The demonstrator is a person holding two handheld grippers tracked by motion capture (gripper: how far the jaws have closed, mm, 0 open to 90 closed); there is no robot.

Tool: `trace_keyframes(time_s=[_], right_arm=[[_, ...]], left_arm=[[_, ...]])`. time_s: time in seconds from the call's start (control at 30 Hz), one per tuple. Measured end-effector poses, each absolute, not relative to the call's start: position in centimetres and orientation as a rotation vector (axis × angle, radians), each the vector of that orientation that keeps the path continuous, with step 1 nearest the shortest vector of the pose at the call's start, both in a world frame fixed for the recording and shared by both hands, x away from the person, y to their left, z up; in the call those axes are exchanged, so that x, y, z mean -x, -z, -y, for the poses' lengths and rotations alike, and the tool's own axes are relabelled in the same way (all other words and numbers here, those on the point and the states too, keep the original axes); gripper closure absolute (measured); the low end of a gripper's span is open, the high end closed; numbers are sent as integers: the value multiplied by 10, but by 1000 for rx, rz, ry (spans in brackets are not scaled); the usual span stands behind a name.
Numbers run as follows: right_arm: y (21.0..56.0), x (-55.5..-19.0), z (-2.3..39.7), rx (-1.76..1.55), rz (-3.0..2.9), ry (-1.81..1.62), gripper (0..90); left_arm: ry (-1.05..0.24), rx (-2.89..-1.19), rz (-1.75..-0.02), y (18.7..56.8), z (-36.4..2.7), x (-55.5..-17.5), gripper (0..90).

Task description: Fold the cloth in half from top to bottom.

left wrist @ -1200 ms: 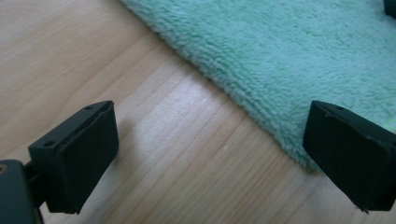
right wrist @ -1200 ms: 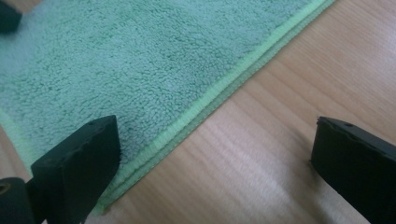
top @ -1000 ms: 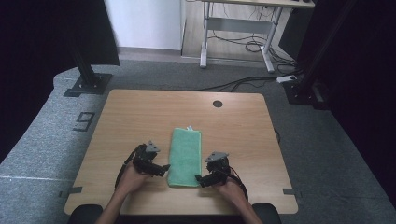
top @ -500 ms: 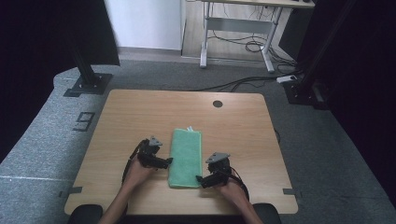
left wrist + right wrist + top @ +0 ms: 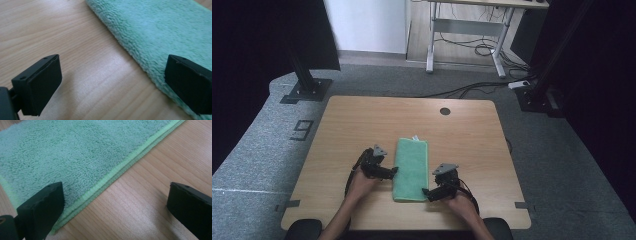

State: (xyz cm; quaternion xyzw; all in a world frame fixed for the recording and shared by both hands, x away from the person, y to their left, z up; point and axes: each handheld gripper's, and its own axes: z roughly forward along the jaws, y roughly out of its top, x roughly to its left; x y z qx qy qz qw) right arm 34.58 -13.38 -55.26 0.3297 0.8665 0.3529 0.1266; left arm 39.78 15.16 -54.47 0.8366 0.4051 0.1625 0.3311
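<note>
A folded green towel (image 5: pixel 411 169) lies flat on the wooden table (image 5: pixel 362 125), long side running away from me. My left gripper (image 5: pixel 394 171) is open at the towel's left edge, about midway along it. In the left gripper view the towel (image 5: pixel 160 32) lies under the right jaw and bare wood under the left jaw. My right gripper (image 5: pixel 426 192) is open at the towel's near right corner. The right gripper view has the towel's stitched double edge (image 5: pixel 117 170) running between the jaws, the left jaw over the fabric. Neither gripper holds anything.
A round cable hole (image 5: pixel 445 111) sits near the table's far edge. Black stand bases (image 5: pixel 304 90) rest on the grey carpet to the left and right, and a white desk frame (image 5: pixel 462 35) with cables stands beyond.
My left gripper has moved forward and inward along the towel's left edge. The right gripper has stayed at the near right corner. The towel has not moved.
</note>
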Motion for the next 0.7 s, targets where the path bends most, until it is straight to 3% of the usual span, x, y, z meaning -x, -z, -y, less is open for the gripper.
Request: trace_keyframes(time_s=[0.43, 0.7], right_arm=[[551, -337, 137, -944, -2538, -1024, 51], [547, -358, 141, -1051, -2557, -1056, 42]], left_arm=[[-389, -2195, -1068, 549, -150, -391, 40], [-388, -2195, -1071, 549, -149, -391, 29]])
